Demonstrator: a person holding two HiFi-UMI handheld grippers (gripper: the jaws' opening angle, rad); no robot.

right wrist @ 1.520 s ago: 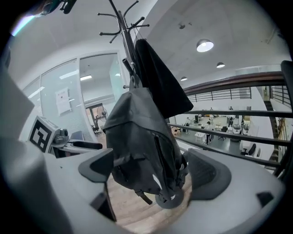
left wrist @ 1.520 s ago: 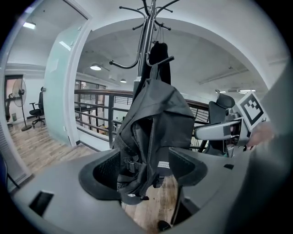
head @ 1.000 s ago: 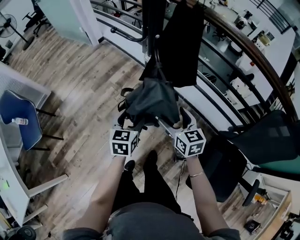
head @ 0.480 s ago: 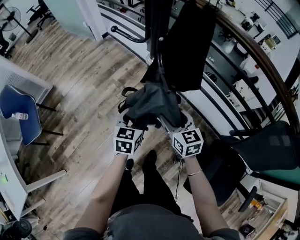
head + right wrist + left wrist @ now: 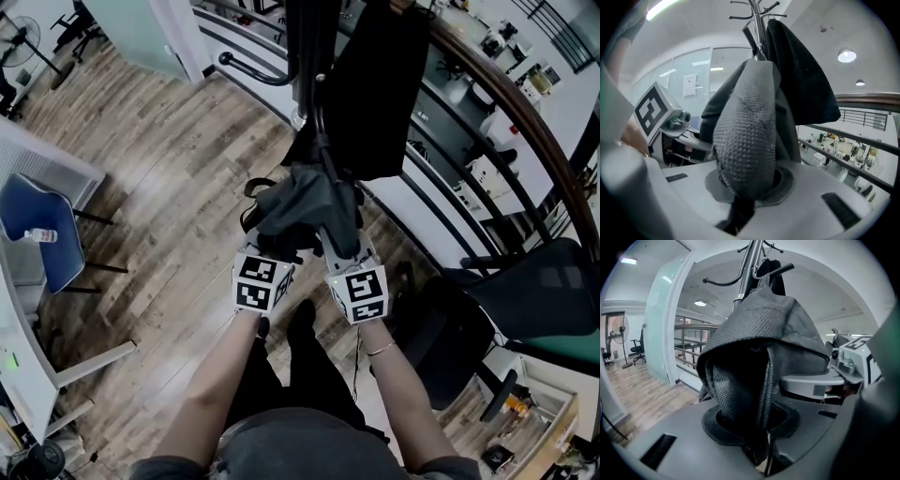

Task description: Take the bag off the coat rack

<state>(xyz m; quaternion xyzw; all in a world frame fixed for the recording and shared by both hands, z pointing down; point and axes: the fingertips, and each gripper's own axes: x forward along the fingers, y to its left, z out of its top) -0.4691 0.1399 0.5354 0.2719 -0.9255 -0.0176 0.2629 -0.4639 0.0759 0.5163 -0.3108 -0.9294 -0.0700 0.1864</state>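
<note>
Grey bag [image 5: 305, 211] tight between the fingers [image 5: 670, 427]

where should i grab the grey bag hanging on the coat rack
Probably the slack lower folds of the bag, one on each side, coming from below: it hangs limp from the coat rack, so loose fabric sags there.

We see a dark grey, woven-mesh bag [image 5: 305, 208], black-and-white square markers on the left gripper [image 5: 269, 251] and right gripper [image 5: 341, 253], a black coat [image 5: 375, 84] at twelve o'clock, and a blue chair [image 5: 37, 234] at nine.
</note>
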